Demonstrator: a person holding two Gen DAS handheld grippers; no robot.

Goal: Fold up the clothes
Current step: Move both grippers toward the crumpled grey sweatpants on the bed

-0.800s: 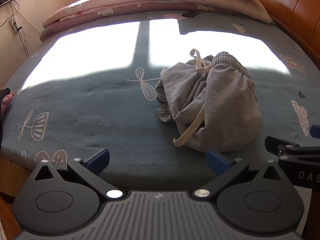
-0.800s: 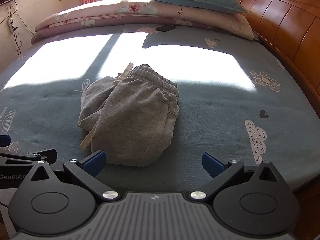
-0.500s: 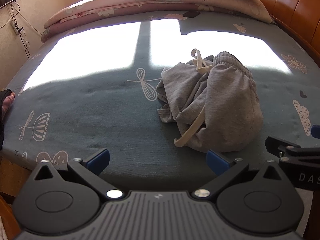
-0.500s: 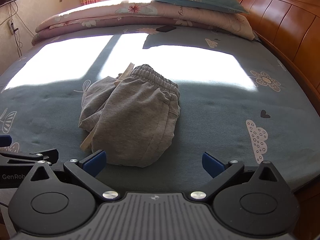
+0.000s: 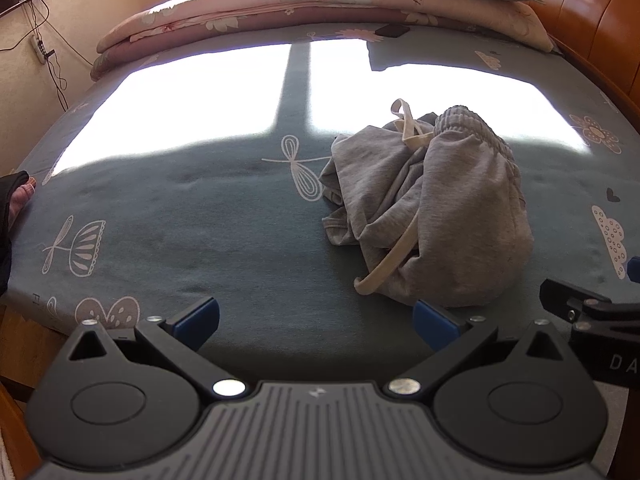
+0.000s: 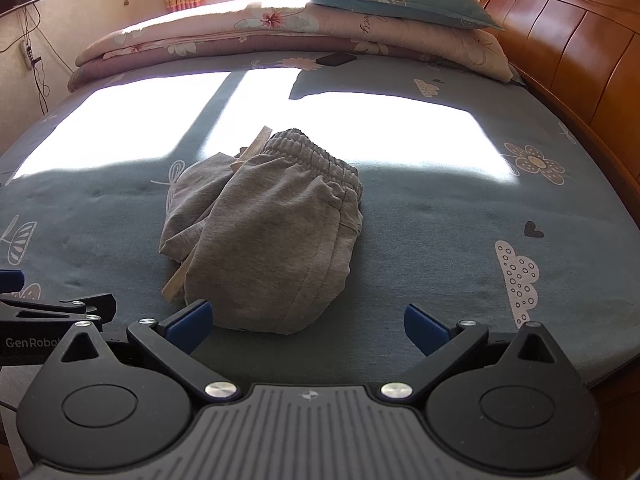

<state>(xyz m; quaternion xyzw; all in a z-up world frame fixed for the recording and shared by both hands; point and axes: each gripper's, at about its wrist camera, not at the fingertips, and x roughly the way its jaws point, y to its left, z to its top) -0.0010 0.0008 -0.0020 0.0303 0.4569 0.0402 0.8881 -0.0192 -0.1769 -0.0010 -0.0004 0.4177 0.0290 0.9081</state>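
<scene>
**Crumpled sweatpants, two empty claws: where the first grab could slip**

We are looking at grey sweatpants (image 6: 268, 236) lying bunched in a heap near the middle of the bed (image 6: 460, 216), elastic waistband on top and a cream drawstring (image 5: 390, 262) trailing out toward the near edge. We are holding the left claw (image 5: 316, 322) and the right claw (image 6: 306, 322) just short of the heap, both spread wide with nothing between the pads. We are judging the risks as these: pinching only the loose drawstring would drag the cord and leave the cloth behind; grabbing several layers at once would lift the lump and keep it tangled; and the strong sunlight patch behind is washing out the far folds, so we could be misjudging where the waistband ends.
</scene>
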